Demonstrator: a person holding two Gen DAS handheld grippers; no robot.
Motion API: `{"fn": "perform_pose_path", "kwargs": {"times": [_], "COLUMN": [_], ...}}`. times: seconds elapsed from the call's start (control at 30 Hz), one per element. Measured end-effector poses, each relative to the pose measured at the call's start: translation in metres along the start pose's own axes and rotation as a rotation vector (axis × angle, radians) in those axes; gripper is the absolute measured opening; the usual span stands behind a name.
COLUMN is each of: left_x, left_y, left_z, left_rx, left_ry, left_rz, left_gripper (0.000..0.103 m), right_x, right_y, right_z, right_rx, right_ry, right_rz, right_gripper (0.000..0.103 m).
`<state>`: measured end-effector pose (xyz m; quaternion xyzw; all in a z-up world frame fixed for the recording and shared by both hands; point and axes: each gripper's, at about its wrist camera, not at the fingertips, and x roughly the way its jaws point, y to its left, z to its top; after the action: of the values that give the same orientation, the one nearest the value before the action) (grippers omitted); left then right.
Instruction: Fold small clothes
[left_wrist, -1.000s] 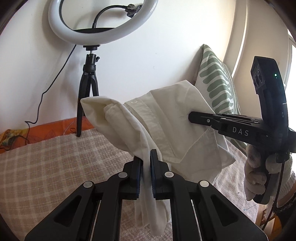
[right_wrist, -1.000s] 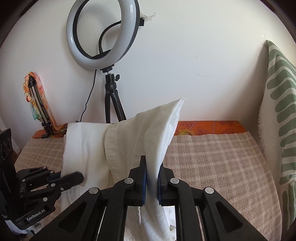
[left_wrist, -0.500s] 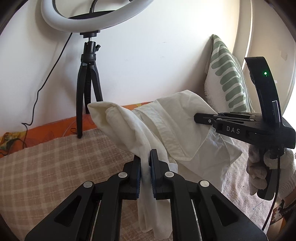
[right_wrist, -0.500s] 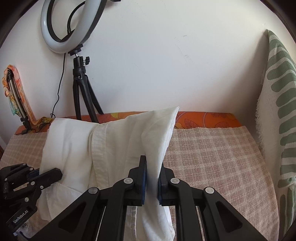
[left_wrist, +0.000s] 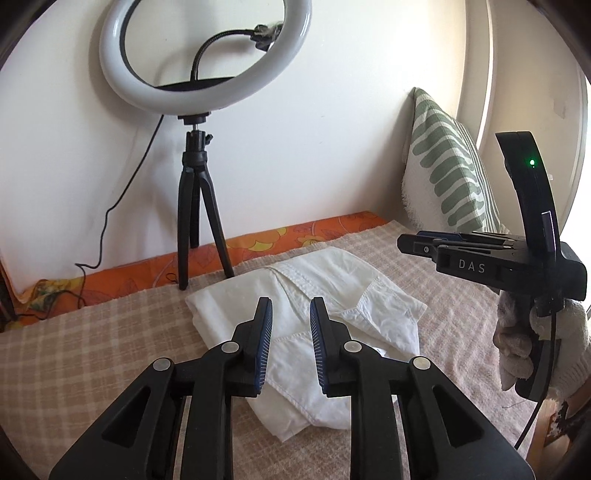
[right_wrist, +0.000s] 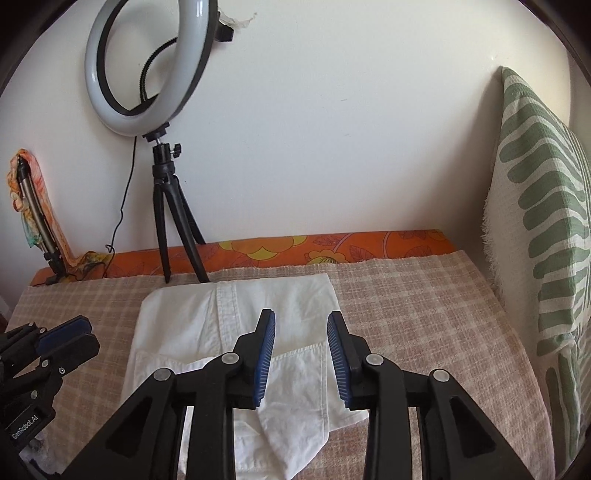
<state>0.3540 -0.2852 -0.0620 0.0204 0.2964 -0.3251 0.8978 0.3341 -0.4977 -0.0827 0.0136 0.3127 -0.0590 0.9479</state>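
Observation:
A small white garment (left_wrist: 325, 295) lies folded and flat on the checked beige bedcover (left_wrist: 92, 350); it also shows in the right wrist view (right_wrist: 229, 325). My left gripper (left_wrist: 291, 308) is open and empty, hovering just above the garment's near part. My right gripper (right_wrist: 300, 321) is open and empty above the garment's right half. The right gripper also shows at the right of the left wrist view (left_wrist: 417, 242), and the left gripper at the left edge of the right wrist view (right_wrist: 79, 332).
A ring light on a black tripod (left_wrist: 197, 206) stands at the back by the wall, with its cable trailing left; it also shows in the right wrist view (right_wrist: 166, 206). A green-patterned cushion (right_wrist: 543, 240) leans at the right. An orange floral sheet (right_wrist: 332, 247) edges the bed's far side.
Both grippers held the white garment up in the air; now both have opened and let go, and the garment lies folded on the bedcover below them.

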Motion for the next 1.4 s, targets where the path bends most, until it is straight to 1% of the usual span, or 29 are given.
{"fn": "perform_pose_path", "kwargs": {"times": [0.07, 0.17, 0.23, 0.27, 0.3, 0.37, 0.47, 0.57, 0.63, 0.73, 0.77, 0.87, 0.9, 0.93, 0.97, 1.07, 1.2, 1.3, 1.4], "left_x": [-0.014, -0.038, -0.056, -0.065, -0.074, -0.09, -0.114, -0.137, -0.153, -0.174, -0.18, -0.196, -0.201, -0.206, -0.21, -0.218, -0.226, -0.23, -0.231], "left_y": [-0.001, -0.005, -0.008, -0.01, -0.011, -0.014, -0.015, -0.016, -0.017, -0.019, -0.02, -0.02, -0.019, -0.018, -0.017, -0.016, -0.017, -0.017, -0.018], "left_z": [-0.001, -0.002, -0.003, -0.004, -0.004, -0.007, -0.012, -0.019, -0.025, -0.036, -0.04, -0.053, -0.057, -0.062, -0.066, -0.079, -0.092, -0.099, -0.104], "left_rx": [0.002, 0.016, 0.024, 0.027, 0.031, 0.032, 0.026, 0.029, 0.03, 0.041, 0.049, 0.06, 0.057, 0.055, 0.054, 0.062, 0.082, 0.091, 0.098], "left_ry": [-0.009, -0.026, -0.04, -0.048, -0.055, -0.067, -0.079, -0.092, -0.105, -0.121, -0.126, -0.135, -0.14, -0.145, -0.147, -0.148, -0.159, -0.167, -0.167], "left_rz": [0.001, 0.004, 0.006, 0.01, 0.015, 0.018, 0.024, 0.027, 0.028, 0.034, 0.038, 0.043, 0.043, 0.047, 0.049, 0.055, 0.089, 0.105, 0.131], "left_gripper": [0.019, 0.02, 0.027, 0.032, 0.034, 0.034, 0.04, 0.04, 0.041, 0.048, 0.049, 0.051, 0.054, 0.057, 0.061, 0.063, 0.074, 0.081, 0.082], "right_x": [-0.015, -0.039, -0.057, -0.067, -0.076, -0.092, -0.113, -0.136, -0.152, -0.17, -0.176, -0.19, -0.194, -0.197, -0.201, -0.207, -0.21, -0.211, -0.209], "right_y": [0.009, 0.02, 0.028, 0.032, 0.037, 0.046, 0.058, 0.068, 0.076, 0.089, 0.092, 0.101, 0.103, 0.105, 0.107, 0.113, 0.12, 0.125, 0.126], "right_z": [-0.001, -0.003, -0.006, -0.008, -0.01, -0.015, -0.025, -0.036, -0.044, -0.055, -0.06, -0.072, -0.077, -0.082, -0.086, -0.097, -0.109, -0.116, -0.118], "right_rx": [-0.015, -0.022, -0.026, -0.03, -0.036, -0.048, -0.059, -0.045, -0.047, -0.063, -0.059, -0.042, -0.034, -0.027, -0.022, -0.012, 0.0, 0.007, 0.023], "right_ry": [-0.02, -0.048, -0.07, -0.084, -0.096, -0.112, -0.126, -0.146, -0.16, -0.167, -0.17, -0.171, -0.174, -0.179, -0.187, -0.19, -0.186, -0.187, -0.199], "right_rz": [-0.009, -0.008, -0.012, -0.015, -0.02, -0.024, -0.02, -0.018, -0.02, -0.016, -0.009, 0.002, 0.0, -0.002, -0.007, -0.027, -0.04, -0.061, -0.076], "right_gripper": [0.032, 0.038, 0.047, 0.049, 0.053, 0.057, 0.061, 0.066, 0.073, 0.083, 0.085, 0.094, 0.1, 0.103, 0.103, 0.103, 0.103, 0.103, 0.103]}}
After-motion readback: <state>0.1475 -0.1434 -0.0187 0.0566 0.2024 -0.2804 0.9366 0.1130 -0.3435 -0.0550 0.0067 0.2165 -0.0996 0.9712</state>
